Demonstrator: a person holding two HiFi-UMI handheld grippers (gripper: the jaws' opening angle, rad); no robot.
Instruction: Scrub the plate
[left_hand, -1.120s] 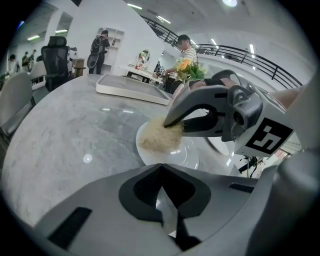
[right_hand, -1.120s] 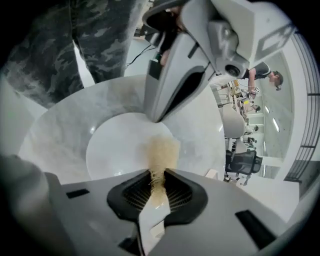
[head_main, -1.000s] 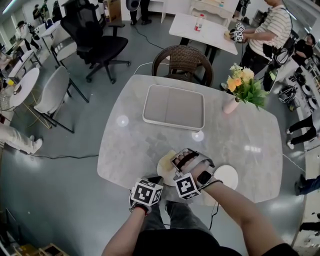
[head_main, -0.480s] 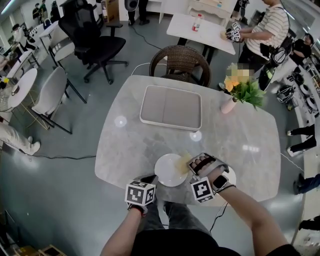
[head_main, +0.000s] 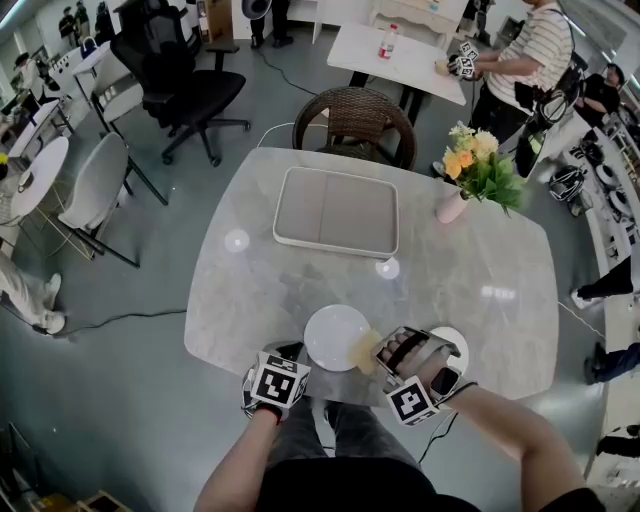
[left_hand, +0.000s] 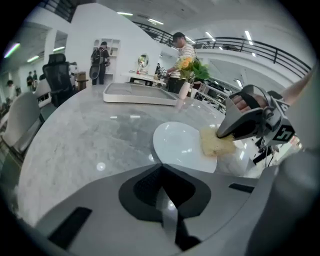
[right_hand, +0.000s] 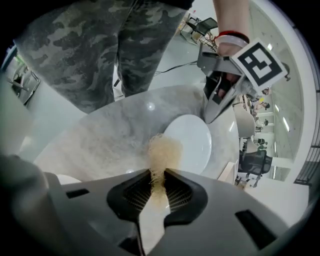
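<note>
Right gripper view: R tongs (right_hand: 159, 176) pinch sponge (right_hand: 163, 152) at plate (right_hand: 194, 142) rim; L tongs (left_hand: 161, 170) pressed together.

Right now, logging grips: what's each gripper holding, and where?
Right gripper clamps the scrub pad by one end; left gripper seems to pinch the plate at its rim.

We can read no words, numbers or brands anywhere; the marker cubes (head_main: 279, 383) bear only black-and-white square patterns, no letters.
</note>
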